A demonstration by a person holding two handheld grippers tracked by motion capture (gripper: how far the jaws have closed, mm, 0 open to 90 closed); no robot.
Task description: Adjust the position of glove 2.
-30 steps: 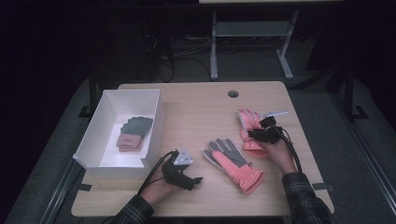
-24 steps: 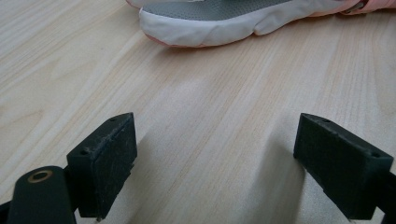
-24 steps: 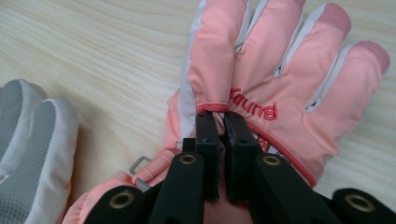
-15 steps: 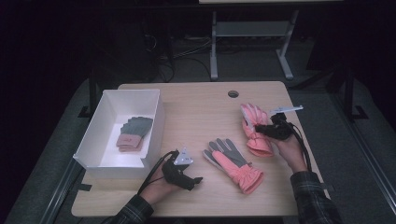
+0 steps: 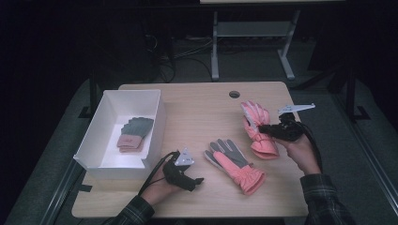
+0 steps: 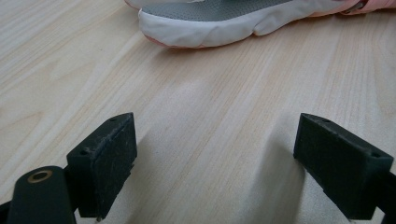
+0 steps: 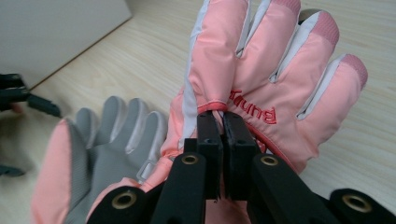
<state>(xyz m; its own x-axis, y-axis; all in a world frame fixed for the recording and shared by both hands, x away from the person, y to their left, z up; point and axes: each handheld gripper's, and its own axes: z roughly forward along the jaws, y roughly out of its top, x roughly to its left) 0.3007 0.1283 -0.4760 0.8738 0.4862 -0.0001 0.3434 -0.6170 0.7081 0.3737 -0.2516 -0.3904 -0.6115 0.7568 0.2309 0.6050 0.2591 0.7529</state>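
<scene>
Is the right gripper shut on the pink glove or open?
Shut on it. The right gripper has its black jaws pressed together on a fold of the pink glove, pinching the fabric near the red lettering.

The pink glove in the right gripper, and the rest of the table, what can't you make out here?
- Pink glove: right gripper view, its cuff is hidden behind the shut right gripper.
- Grey-palmed glove: left gripper view, cut off by the top edge.
- Glove in the white box: high view, too small and dim to tell its details.
- Left gripper: high view, fingertips too dark to read.
</scene>
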